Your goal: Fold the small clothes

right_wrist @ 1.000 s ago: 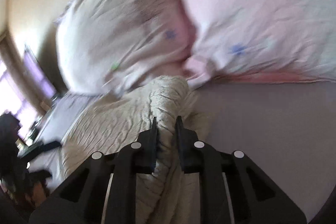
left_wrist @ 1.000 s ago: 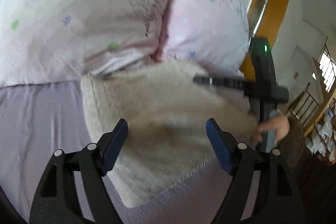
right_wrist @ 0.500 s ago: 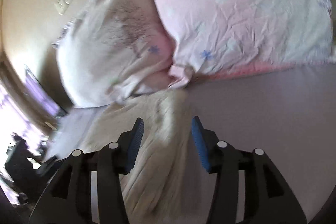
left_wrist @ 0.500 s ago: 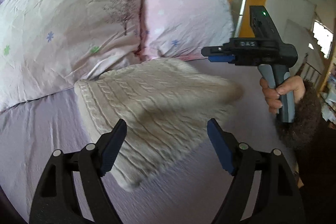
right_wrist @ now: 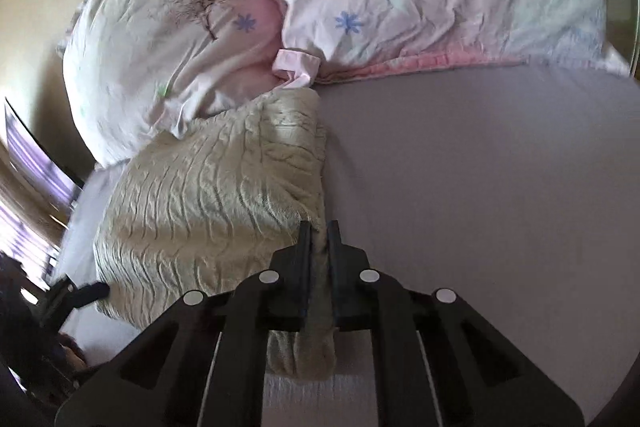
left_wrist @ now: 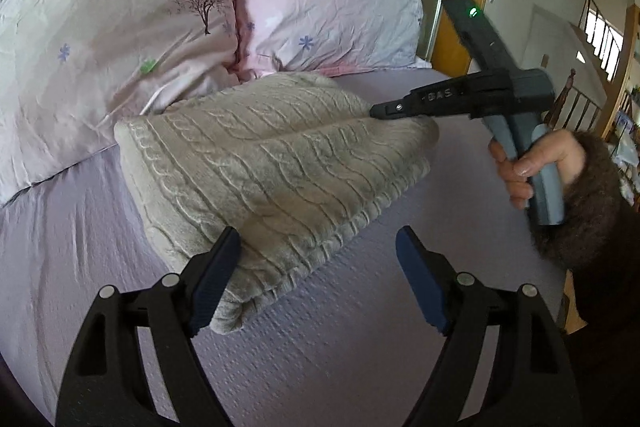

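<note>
Sweater (left_wrist: 272,163), cream cable-knit, lies folded on the bed (left_wrist: 360,327) below two pillows (left_wrist: 120,39). Right gripper (right_wrist: 318,247) pinches its edge; left gripper (left_wrist: 318,279) hovers wide apart, holding nothing.
</note>
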`<action>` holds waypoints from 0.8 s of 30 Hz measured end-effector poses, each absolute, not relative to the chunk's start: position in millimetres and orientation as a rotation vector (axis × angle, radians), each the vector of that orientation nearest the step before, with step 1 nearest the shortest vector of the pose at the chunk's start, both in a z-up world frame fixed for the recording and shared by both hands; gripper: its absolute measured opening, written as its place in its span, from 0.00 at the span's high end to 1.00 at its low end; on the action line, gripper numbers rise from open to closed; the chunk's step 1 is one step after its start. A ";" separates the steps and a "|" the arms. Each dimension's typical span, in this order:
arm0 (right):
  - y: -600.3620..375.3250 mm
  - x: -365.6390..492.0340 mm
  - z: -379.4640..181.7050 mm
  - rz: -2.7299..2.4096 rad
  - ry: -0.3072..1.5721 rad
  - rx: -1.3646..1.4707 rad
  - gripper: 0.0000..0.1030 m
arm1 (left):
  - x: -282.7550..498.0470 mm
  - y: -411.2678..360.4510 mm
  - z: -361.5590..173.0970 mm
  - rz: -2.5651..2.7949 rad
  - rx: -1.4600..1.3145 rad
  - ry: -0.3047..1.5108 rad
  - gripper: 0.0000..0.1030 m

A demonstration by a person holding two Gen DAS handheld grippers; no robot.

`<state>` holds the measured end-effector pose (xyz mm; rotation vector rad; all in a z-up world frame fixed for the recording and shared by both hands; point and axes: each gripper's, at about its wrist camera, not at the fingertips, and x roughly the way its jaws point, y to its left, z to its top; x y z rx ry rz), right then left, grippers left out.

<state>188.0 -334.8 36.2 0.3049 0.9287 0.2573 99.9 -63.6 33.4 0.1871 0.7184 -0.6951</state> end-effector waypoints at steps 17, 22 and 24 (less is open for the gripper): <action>-286.9 116.1 62.5 0.407 0.864 0.182 0.05 | 82.4 14.4 44.0 -0.390 -0.240 0.877 0.02; -280.2 98.1 49.9 0.293 0.885 0.083 0.01 | 84.4 -11.0 27.8 -0.251 -0.079 0.953 0.02; -275.5 100.3 37.9 0.237 0.933 0.040 0.01 | 90.6 -20.0 19.3 -0.206 -0.005 0.982 0.02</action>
